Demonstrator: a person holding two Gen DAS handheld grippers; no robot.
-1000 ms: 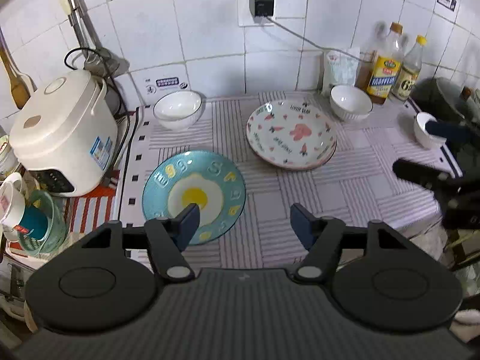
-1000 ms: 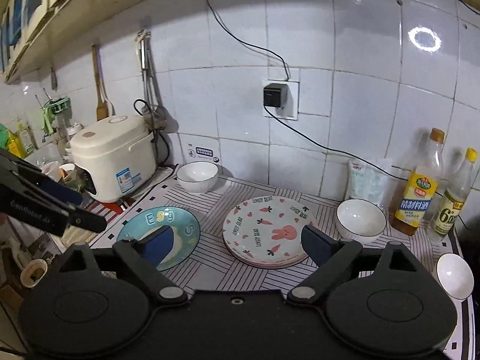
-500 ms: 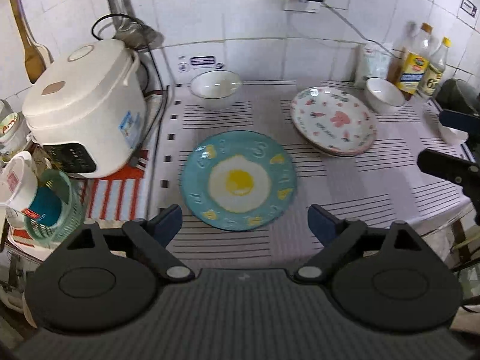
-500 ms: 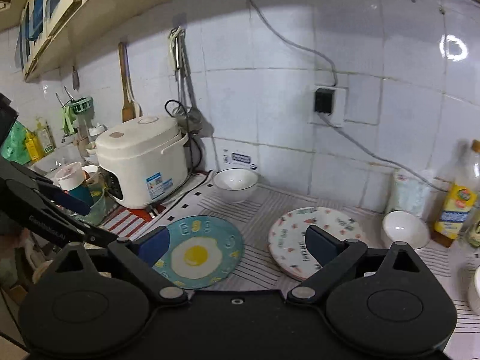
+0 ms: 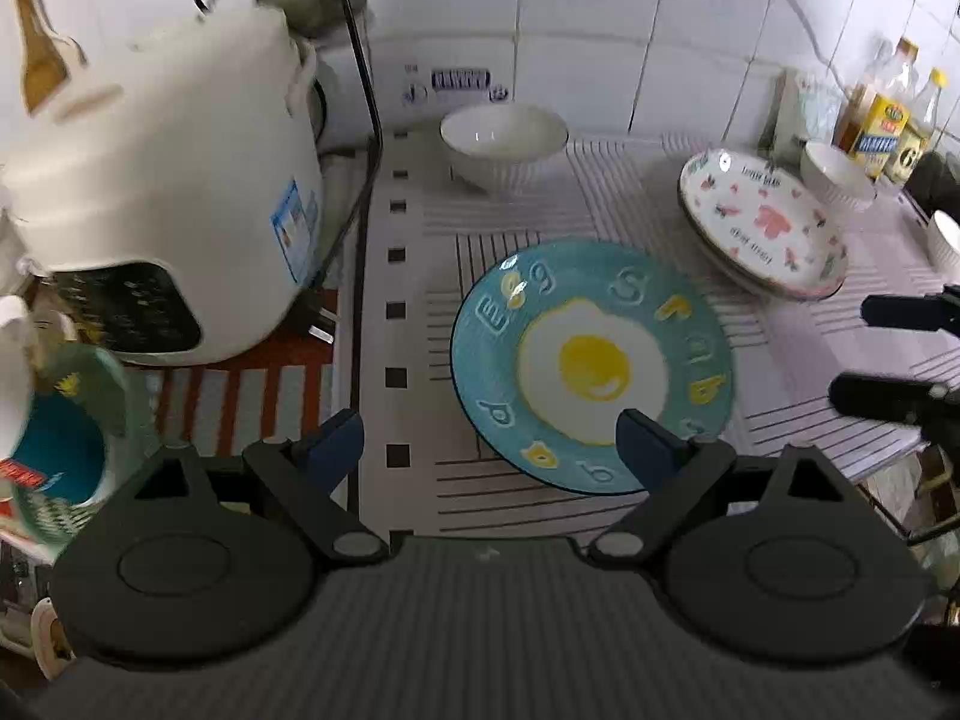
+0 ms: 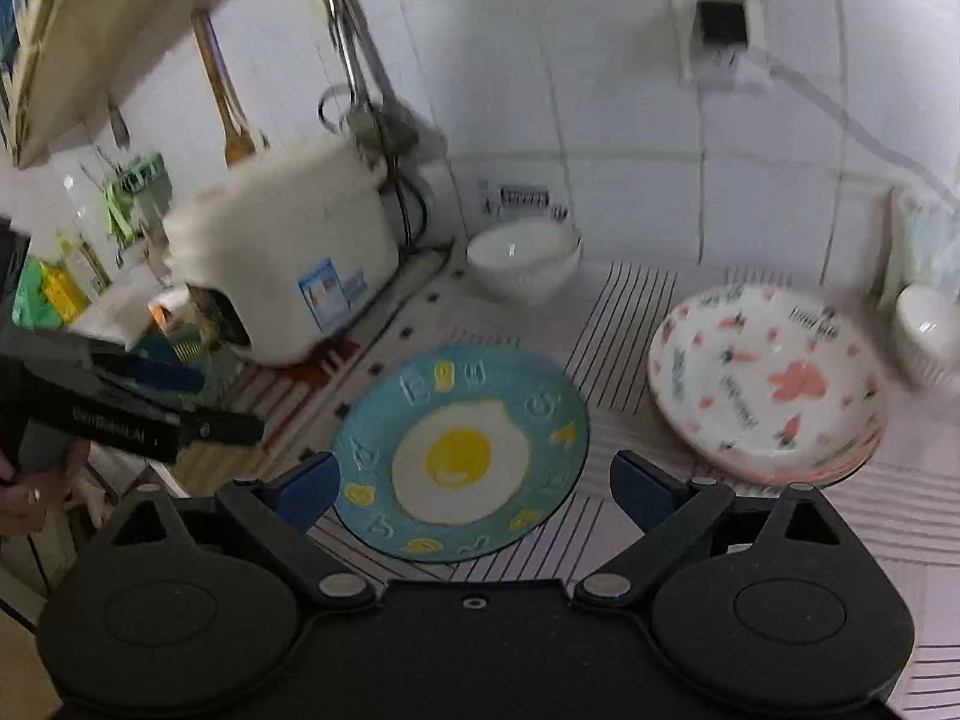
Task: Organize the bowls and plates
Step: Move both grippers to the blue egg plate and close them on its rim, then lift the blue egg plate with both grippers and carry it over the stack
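Plates and bowls lie scattered over the striped desk [image 5: 798, 372], so by my judgement the sorting has hardly begun; the round teal ceramic plate painted with a fried egg [image 5: 591, 366] sits alone near the front edge, just beside the stack of white plates patterned with pink rabbits and carrots [image 5: 765, 222], which is the only gathering visible; a white ribbed ceramic bowl [image 5: 503, 141] stands at the back by the tiled wall, near the white rice cooker [image 5: 162, 198], well apart from a second white bowl [image 5: 837, 171] at the far right beside the oil bottles [image 5: 882, 120], and part of a third white bowl [image 5: 945, 240] shows at the right edge; the left claw [image 5: 489, 447] hovers wide open and empty above the near left of the egg plate, one finger overlapping its rim in the picture; the right claw [image 6: 474, 483] is likewise spread wide and holds nothing, framing the egg plate from the near side; what seems left is to put the egg plate with the rabbit stack and nest the bowls together.
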